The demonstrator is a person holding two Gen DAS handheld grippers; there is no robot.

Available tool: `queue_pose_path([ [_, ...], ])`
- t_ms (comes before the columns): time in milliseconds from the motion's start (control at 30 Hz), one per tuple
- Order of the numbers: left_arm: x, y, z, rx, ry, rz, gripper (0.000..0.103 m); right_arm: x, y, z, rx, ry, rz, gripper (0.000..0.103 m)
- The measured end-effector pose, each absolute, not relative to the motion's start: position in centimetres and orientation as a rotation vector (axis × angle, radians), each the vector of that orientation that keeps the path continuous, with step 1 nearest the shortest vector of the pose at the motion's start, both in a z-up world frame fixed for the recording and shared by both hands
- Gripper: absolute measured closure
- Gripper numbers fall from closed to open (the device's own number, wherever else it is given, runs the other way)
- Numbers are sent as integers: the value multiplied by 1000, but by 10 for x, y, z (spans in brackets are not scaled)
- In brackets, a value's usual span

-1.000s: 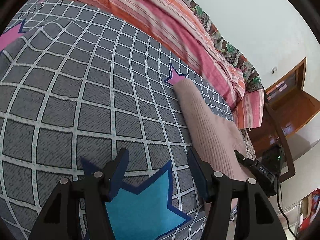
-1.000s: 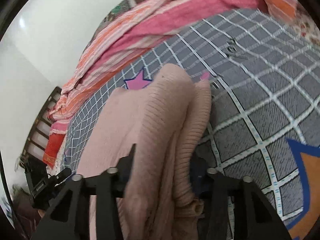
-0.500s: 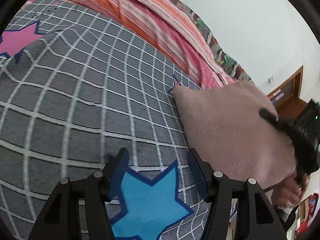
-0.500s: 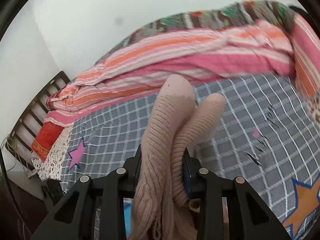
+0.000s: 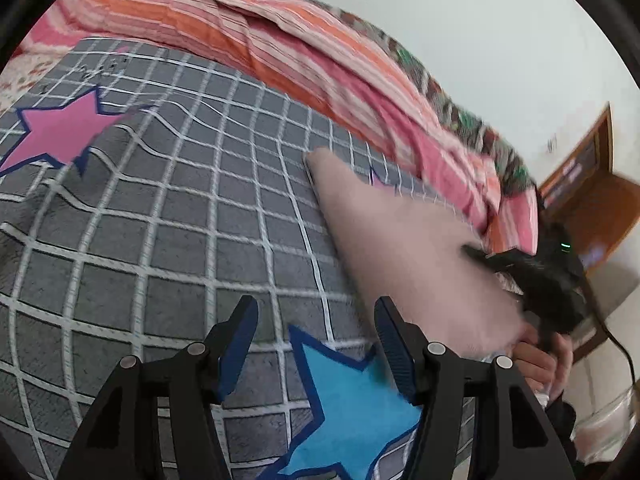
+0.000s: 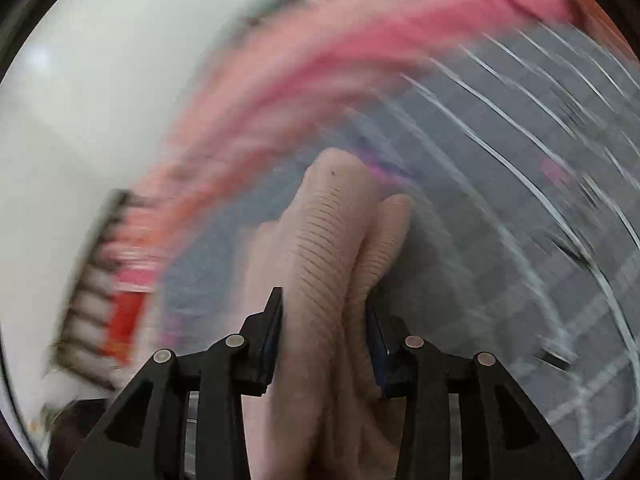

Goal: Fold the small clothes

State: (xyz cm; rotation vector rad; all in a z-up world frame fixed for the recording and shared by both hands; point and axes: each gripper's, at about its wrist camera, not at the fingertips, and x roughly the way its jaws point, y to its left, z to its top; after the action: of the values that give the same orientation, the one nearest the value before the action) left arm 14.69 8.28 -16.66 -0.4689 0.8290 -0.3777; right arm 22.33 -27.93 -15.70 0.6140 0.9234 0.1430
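Note:
A pale pink ribbed knit garment (image 5: 404, 248) lies on the grey checked bedspread (image 5: 168, 216), its far tip near the striped quilt. My right gripper (image 6: 323, 320) is shut on a folded bunch of this garment (image 6: 332, 248); that view is heavily blurred. The right gripper also shows in the left wrist view (image 5: 544, 276), at the garment's right edge, held by a hand. My left gripper (image 5: 316, 340) is open and empty above the bedspread, just left of the garment, over a blue star (image 5: 352, 404).
A pink and orange striped quilt (image 5: 304, 60) is heaped along the far side of the bed. A pink star (image 5: 60, 132) marks the bedspread at left. A wooden cabinet (image 5: 588, 200) and a cable stand at right beyond the bed's edge.
The right gripper, still shut on the garment, has swung it down and sideways; the garment now lies lower and flatter. The left gripper stays open and has drifted slightly.

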Motion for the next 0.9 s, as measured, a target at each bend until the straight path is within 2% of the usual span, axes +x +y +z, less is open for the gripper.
queue_pose_path([
  [133, 149, 55, -167, -386, 847, -399, 45, 206, -299, -155, 593, 871, 202, 61],
  [267, 160, 32, -157, -405, 846, -437, 45, 187, -275, -128, 281, 776, 180, 61],
  [400, 173, 4, -148, -382, 853, -417, 44, 188, -257, -142, 57, 753, 208, 61],
  [467, 176, -10, -145, -316, 839, -359, 37, 186, -266, -149, 81, 770, 211, 61],
  [500, 177, -14, -146, -293, 840, -337, 36, 186, -270, -150, 107, 775, 214, 61],
  [733, 174, -34, -165, -182, 833, -295, 34, 182, -273, -172, 71, 769, 197, 58],
  [900, 171, -38, -161, -146, 813, -292, 34, 178, -280, -180, 113, 750, 204, 56],
])
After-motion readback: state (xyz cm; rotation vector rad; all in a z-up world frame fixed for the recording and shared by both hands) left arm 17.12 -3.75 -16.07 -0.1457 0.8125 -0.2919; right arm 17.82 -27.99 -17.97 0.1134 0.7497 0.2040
